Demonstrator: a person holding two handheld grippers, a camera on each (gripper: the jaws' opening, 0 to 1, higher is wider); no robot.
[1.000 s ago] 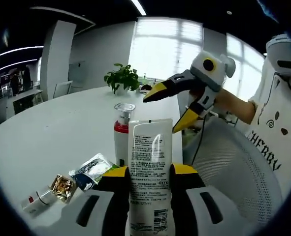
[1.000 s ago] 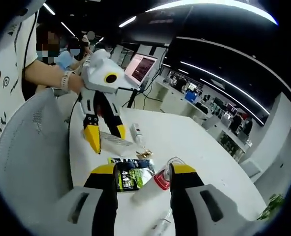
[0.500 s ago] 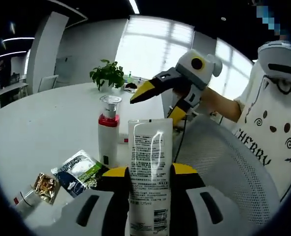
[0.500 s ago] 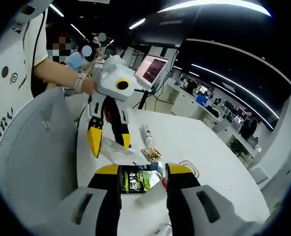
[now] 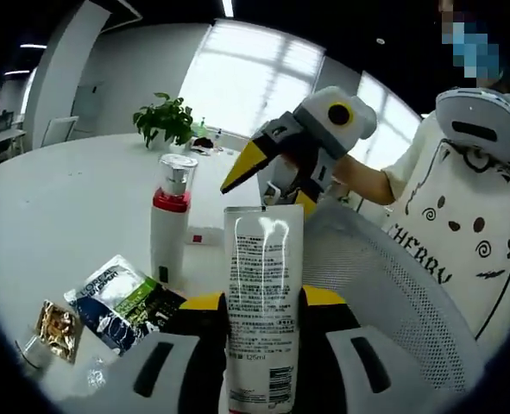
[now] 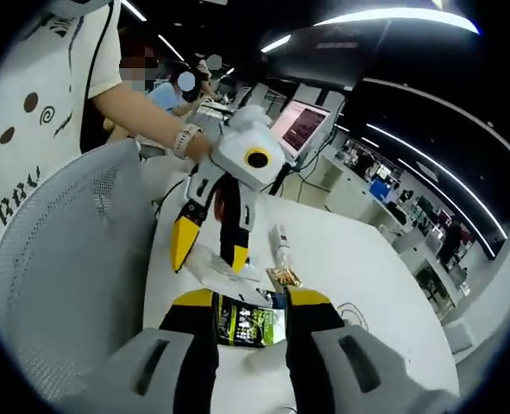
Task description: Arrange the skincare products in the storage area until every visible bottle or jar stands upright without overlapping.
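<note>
Your left gripper (image 5: 263, 302) clamps one white tube (image 5: 263, 293), upright between its jaws, its back panel covered in small print too fine to read. On the table (image 5: 56, 216) stand one white pump bottle (image 5: 170, 226) with a red collar, upright, plus two sachets: one dark green (image 5: 121, 297), one gold (image 5: 56, 326). Your right gripper (image 6: 246, 306) holds its jaws apart, gripping nothing.
</note>
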